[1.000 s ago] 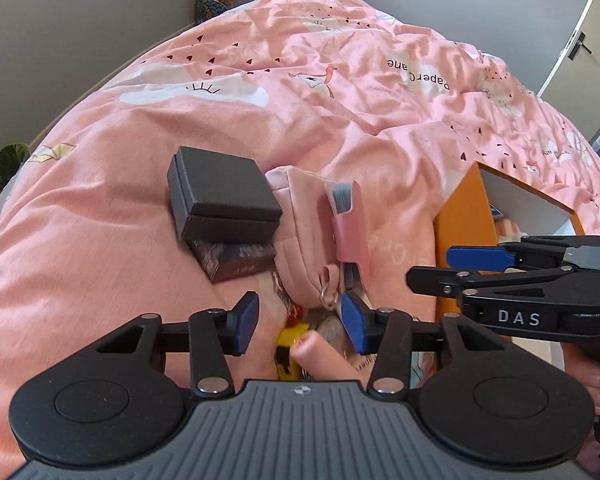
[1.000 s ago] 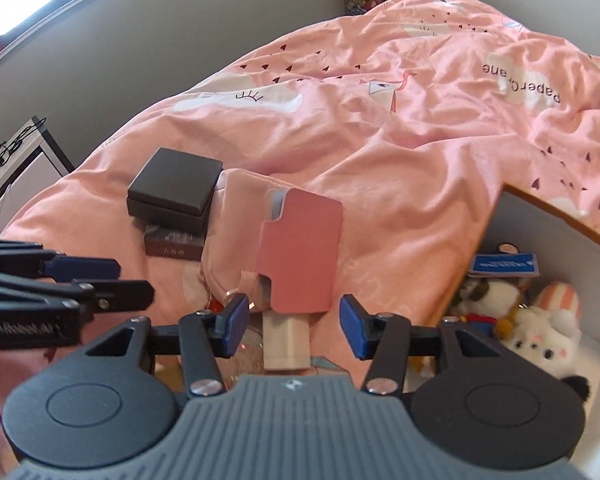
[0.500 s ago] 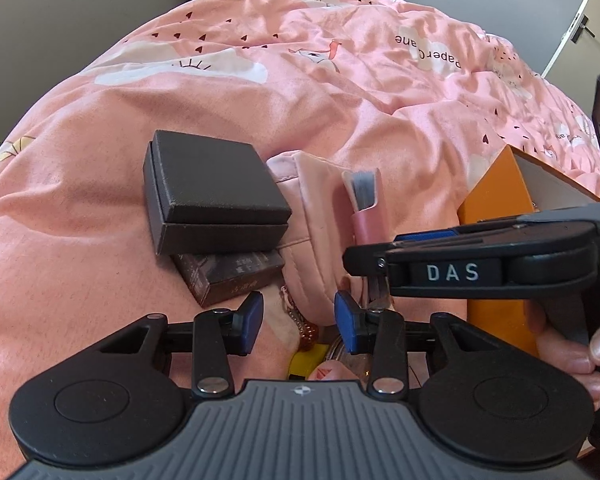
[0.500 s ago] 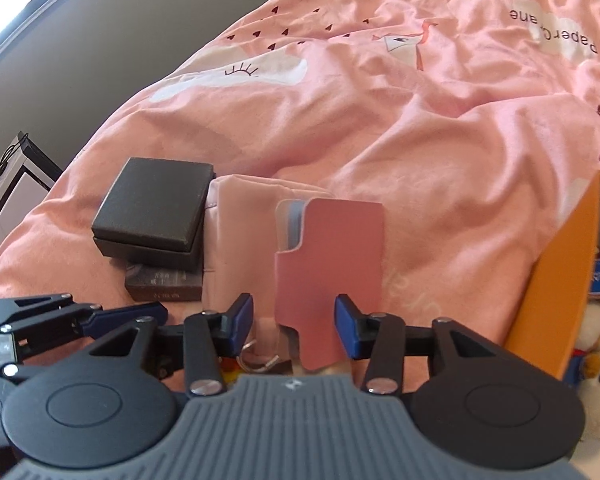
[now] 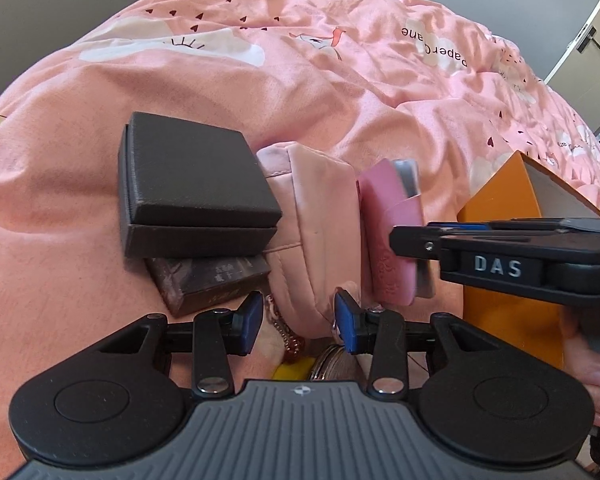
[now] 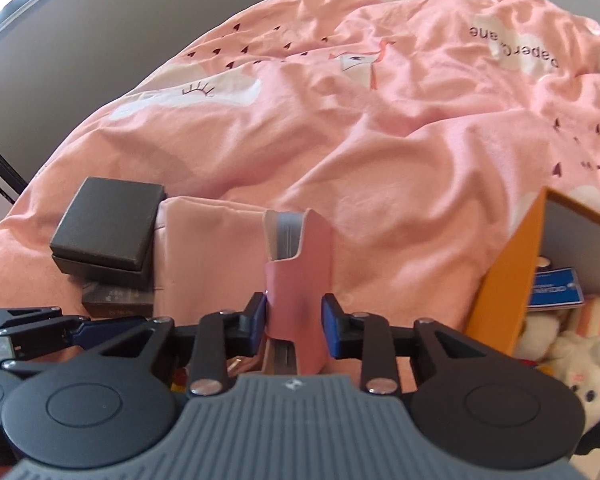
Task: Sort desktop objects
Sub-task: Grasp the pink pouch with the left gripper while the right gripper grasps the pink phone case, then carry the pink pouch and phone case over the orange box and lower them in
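A pink card case (image 6: 300, 280) with a grey stack inside stands on edge on a pink pouch (image 6: 212, 260) on the bed. My right gripper (image 6: 294, 322) is closing its jaws on the case, and both blue pads touch its sides. From the left wrist view the case (image 5: 392, 240) leans against the pouch (image 5: 320, 232), with the right gripper (image 5: 398, 236) reaching in from the right. My left gripper (image 5: 300, 320) is shut on the pouch's narrow near end, beside a bead chain (image 5: 288, 340).
A black lidded box (image 5: 196, 184) lies on a dark brown box (image 5: 212, 280) left of the pouch. On the right, an orange box (image 6: 508, 272) holds plush toys (image 6: 572, 352) and a blue card (image 6: 556, 292). The pink duvet stretches beyond.
Both grippers came down and forward. The left jaws narrowed around the pouch's end. The right jaws closed onto the card case, which now stands edge-on between them.
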